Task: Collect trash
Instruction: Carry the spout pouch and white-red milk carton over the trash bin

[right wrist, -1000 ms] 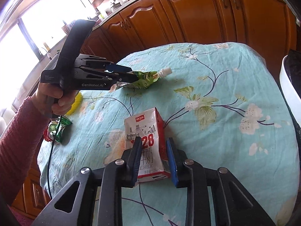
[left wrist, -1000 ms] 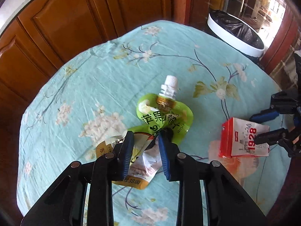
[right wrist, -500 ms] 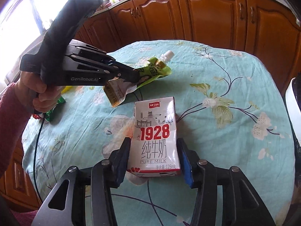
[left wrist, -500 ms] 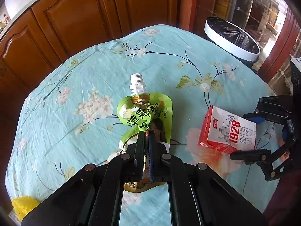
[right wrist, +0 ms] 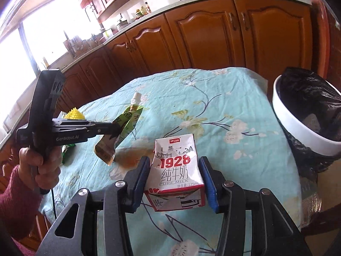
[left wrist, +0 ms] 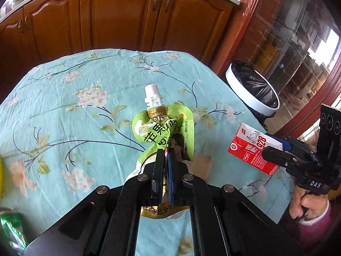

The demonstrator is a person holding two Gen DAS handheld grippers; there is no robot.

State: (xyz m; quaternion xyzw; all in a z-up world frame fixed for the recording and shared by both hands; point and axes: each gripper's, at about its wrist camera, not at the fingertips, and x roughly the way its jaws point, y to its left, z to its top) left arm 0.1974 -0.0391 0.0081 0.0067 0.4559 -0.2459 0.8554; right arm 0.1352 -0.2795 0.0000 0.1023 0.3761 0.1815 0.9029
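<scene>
Both pieces of trash are now off the floral tablecloth (left wrist: 64, 106), where a second ago they lay flat. The left gripper (left wrist: 165, 155), jaws pinched nearly together, has clamped and lifted the green spouted pouch (left wrist: 162, 128). The right gripper (right wrist: 173, 170), jaws spread about halfway, holds the 1928 milk carton (right wrist: 177, 170) by its sides. The lined bin (right wrist: 307, 115) waits just beyond the table's edge, likely the next stop.

one green pouch (left wrist: 164, 128), one milk carton (right wrist: 177, 170), one bin (right wrist: 307, 123), two tools (left wrist: 166, 155)
</scene>
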